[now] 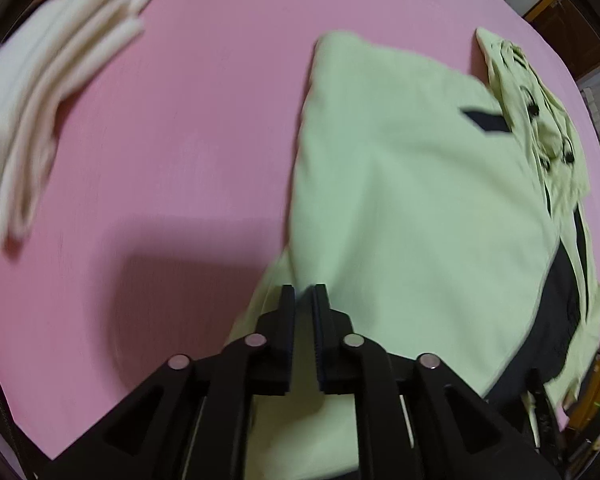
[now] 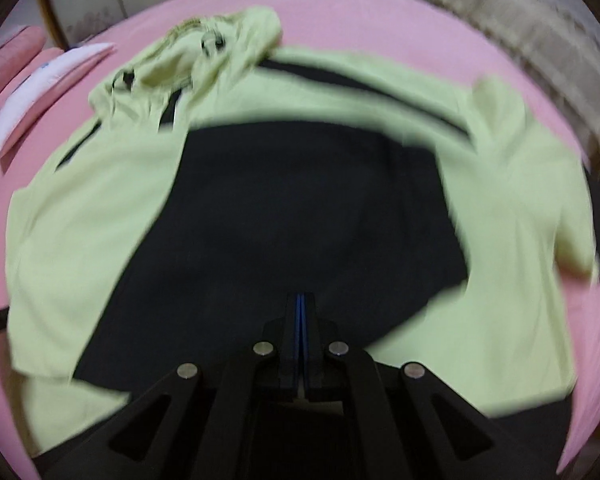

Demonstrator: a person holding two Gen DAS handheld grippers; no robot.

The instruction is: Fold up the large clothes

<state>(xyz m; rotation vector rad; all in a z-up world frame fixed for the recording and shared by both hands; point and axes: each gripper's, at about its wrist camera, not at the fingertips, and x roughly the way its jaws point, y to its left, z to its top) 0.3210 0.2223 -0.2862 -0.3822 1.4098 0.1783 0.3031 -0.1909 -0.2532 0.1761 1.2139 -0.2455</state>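
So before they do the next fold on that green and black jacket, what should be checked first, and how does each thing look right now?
1. Jacket lying on the pink sheet: ok, spread out with the dark lining facing up.
2. Left panel folded across: ok, though its edge looks loose.
3. Hood flattened: not ok, it is bunched at the top.
4. Left gripper free of cloth: cannot tell, fabric shows in the narrow gap.
5. Right gripper empty: ok, shut with nothing between the pads.
6. White folded clothes out of the way: ok, apart from the jacket.
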